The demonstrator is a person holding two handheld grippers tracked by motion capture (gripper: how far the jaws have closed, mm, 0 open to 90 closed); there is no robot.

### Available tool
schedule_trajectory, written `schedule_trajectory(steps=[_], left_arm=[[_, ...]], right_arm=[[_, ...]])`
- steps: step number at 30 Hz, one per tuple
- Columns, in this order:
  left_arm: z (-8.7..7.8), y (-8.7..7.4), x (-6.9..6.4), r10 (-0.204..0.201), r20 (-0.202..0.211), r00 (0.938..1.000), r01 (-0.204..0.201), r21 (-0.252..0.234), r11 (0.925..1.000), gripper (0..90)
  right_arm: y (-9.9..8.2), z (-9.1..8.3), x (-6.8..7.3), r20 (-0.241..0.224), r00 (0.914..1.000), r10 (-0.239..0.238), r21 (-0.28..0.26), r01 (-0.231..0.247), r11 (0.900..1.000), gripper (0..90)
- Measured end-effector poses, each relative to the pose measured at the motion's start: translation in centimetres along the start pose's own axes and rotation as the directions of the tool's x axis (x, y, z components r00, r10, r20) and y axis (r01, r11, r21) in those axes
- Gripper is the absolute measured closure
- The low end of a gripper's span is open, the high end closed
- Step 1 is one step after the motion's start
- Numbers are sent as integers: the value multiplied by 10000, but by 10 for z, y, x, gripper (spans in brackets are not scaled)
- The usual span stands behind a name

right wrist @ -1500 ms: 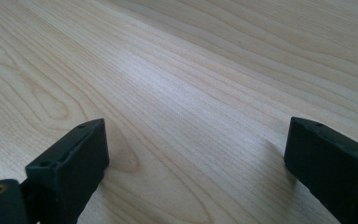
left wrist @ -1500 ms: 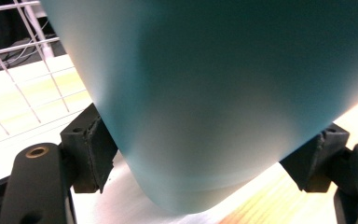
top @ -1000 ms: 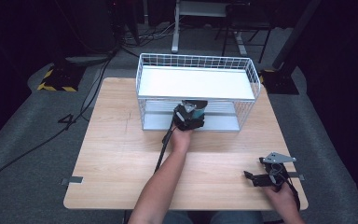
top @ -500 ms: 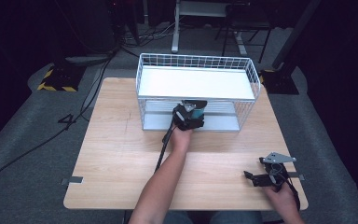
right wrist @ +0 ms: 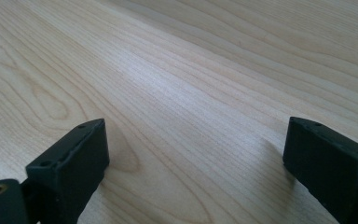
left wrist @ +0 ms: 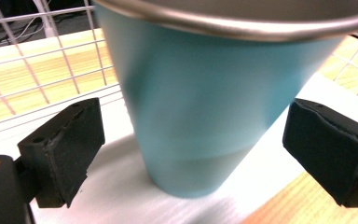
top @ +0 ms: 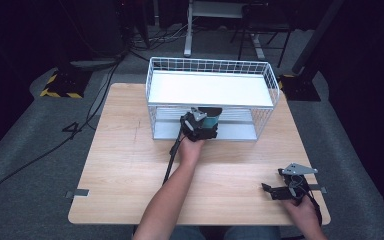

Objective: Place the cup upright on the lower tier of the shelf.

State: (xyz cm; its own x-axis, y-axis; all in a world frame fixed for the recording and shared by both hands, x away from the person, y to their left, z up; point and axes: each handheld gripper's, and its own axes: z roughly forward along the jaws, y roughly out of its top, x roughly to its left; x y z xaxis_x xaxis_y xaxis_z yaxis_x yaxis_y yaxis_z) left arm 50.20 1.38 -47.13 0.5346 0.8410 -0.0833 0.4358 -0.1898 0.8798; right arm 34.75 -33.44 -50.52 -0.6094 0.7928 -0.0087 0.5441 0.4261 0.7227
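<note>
Here, in the high view, a white wire rack (top: pixel 211 100) is standing at the far edge of the wooden table (top: pixel 120 165), with a white shelf on top and a lower white shelf beneath it. The left gripper (top: pixel 200 126) is reaching into the open front of the rack's lower level, near the middle of that front edge, with the person's left hand (top: pixel 191 149) behind it and a black cable trailing back along the forearm. A teal cup (top: pixel 211 120) is showing just past the gripper, on the lower shelf. The right gripper (top: pixel 285 189) is lying low at the near right corner of the table, held in the right hand (top: pixel 302 215), well apart from the rack.

In the left gripper view, the teal cup (left wrist: pixel 214 107) is standing upright on the white lower shelf (left wrist: pixel 116 205), its metal rim at the top, wire mesh behind it. The two black jaws are standing spread on either side of the cup, each with a clear gap to its wall, so they are not pinching it.

In the right gripper view, the jaws are spread wide over bare wooden table (right wrist: pixel 191 93), holding nothing between them.
</note>
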Motion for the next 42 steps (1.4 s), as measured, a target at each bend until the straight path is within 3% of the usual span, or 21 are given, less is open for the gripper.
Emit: schedule_trajectory(steps=[17, 31, 39, 42], left_arm=[[-66, -9, -1, 27, 309, 9995, -22, -155, 9999, 48], [-137, -16, -1, 679, 661, 9955, -679, -16, 9977, 63], [-175, -20, 3, 1437, 596, 9878, -1447, 117, 9894, 70], [-189, -24, 7, 1304, 727, 9888, -1312, 67, 9913, 71]], right_arm=[[0, 0, 0, 0, 10000, 24, -6, -24, 10000, 74], [1, 1, 0, -71, 10000, -39, -12, 39, 10000, 74], [1, 1, 0, -97, 9999, -56, 4, 56, 10000, 74], [1, 1, 0, -93, 9999, -57, 7, 57, 10000, 74]])
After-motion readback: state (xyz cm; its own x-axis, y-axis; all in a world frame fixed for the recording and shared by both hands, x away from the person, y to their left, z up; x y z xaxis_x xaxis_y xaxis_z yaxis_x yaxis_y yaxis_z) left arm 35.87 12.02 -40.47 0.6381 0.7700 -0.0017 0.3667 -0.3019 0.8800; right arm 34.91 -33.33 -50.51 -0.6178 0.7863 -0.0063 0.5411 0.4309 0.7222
